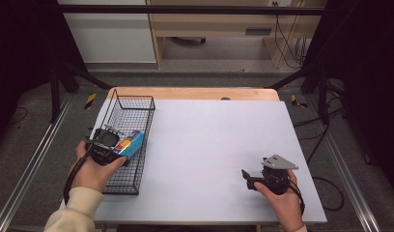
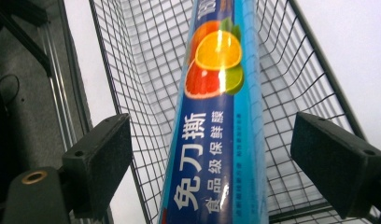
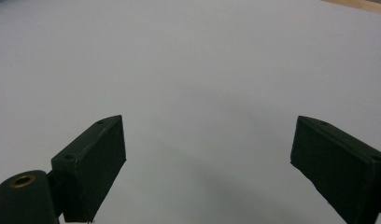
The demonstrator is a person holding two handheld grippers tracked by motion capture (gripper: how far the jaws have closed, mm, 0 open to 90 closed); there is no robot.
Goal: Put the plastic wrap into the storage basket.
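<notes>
A long blue cling-film box (image 1: 131,143) with citrus fruit printed on it lies lengthways in a black wire basket (image 1: 119,112) at the table's left side. My left gripper (image 1: 119,145) hovers over the basket's near half. In the left gripper view the box (image 2: 216,116) runs up between the jaws, which stand wide apart on either side of it with a gap on each side: open, not touching. The basket's mesh (image 2: 146,56) shows behind it. My right gripper (image 1: 246,177) is open over bare white table at the near right, with nothing between its fingers (image 3: 93,163).
A white sheet (image 1: 209,140) covers the table, with a strip of wood (image 1: 195,93) showing along the far edge. Dark frame legs and cables stand on the floor beyond the table's sides.
</notes>
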